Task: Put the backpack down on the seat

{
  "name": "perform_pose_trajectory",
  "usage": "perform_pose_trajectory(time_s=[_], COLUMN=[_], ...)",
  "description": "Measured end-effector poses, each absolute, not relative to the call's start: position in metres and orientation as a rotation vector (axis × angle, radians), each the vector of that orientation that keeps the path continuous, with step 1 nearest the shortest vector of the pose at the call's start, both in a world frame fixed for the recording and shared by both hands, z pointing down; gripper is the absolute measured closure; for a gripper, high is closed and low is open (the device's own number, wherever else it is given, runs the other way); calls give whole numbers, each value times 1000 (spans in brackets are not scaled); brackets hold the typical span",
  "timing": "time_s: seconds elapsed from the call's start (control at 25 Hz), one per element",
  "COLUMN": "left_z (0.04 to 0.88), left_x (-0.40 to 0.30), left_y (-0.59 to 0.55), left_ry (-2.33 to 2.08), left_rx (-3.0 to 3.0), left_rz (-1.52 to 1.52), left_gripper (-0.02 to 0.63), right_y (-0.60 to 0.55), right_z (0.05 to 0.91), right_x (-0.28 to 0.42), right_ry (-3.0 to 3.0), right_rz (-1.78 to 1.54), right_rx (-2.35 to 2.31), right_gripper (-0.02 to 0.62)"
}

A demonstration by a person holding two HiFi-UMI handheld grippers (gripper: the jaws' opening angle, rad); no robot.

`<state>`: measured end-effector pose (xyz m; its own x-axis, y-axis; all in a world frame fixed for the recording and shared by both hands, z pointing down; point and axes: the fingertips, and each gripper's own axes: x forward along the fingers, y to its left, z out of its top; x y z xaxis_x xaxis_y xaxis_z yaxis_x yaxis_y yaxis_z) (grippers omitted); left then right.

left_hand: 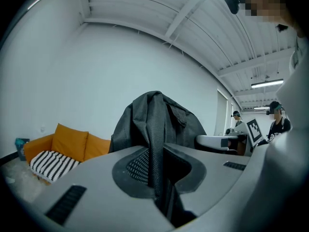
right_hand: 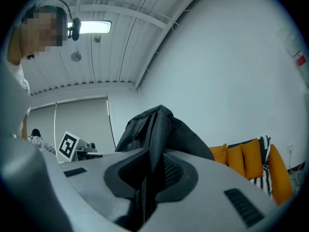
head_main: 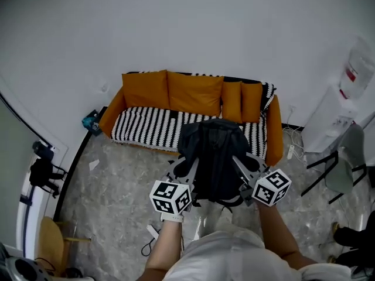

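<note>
A dark grey backpack (head_main: 213,156) hangs in the air in front of the person, just short of the sofa's front edge. The sofa (head_main: 146,129) has orange cushions and a black-and-white striped seat. My left gripper (head_main: 190,168) holds the bag's left side and my right gripper (head_main: 242,166) its right side. In the left gripper view the jaws of the left gripper (left_hand: 157,169) are shut on a woven strap of the backpack (left_hand: 159,117). The right gripper (right_hand: 150,170) pinches a strap of the backpack (right_hand: 161,129) in the same way.
A white water dispenser (head_main: 344,101) and a grey chair (head_main: 341,170) stand at the right. A black camera stand (head_main: 44,170) and a wooden stool (head_main: 50,246) are at the left. Marble floor lies between me and the sofa. People stand far off (left_hand: 277,122).
</note>
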<state>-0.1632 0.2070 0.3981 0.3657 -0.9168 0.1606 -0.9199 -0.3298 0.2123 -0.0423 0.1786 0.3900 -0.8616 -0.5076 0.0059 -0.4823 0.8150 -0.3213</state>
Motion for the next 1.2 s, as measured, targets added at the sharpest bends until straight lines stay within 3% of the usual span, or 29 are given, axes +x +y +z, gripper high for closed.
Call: perform_pose_trajectory(time_s=[0.44,1.2], left_z=[386,388], left_x=[-138,-112], left_y=[82,-29], left_ry=[-1646,-1544], left_rx=[2369,2429], left_rz=[-17,-12], left_gripper=[551,551], right_y=[52,-45], right_z=[375,375], right_x=[-19,9], right_ry=[2915,2865], right_rz=[-443,-446], right_rx=[-754,-873], right_gripper=[548,548])
